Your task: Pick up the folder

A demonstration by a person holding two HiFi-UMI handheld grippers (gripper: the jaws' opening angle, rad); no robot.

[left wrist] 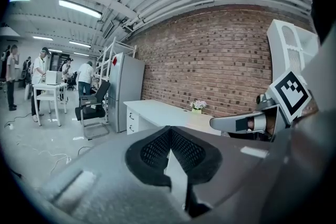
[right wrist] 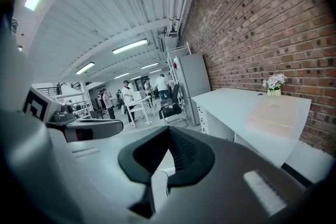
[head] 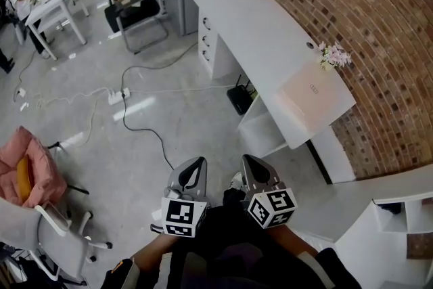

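The folder [head: 312,97] is a pale pink flat rectangle lying on the near end of a long white desk [head: 257,30] beside the brick wall. It also shows in the right gripper view, folder [right wrist: 277,113], right of centre. My left gripper [head: 197,163] and right gripper [head: 249,160] are held side by side low in the head view, above the grey floor and well short of the desk. Both are shut with nothing between their jaws. In its own view the left gripper [left wrist: 169,131] points at the desk's far end; the right gripper [right wrist: 169,131] points along the desk's left side.
A small pot of flowers [head: 333,56] stands on the desk just beyond the folder. Cables and a power strip [head: 116,97] lie on the floor. A black office chair [head: 139,3] and people at a white table [head: 54,0] are far left. A pink jacket [head: 27,169] hangs on a near chair.
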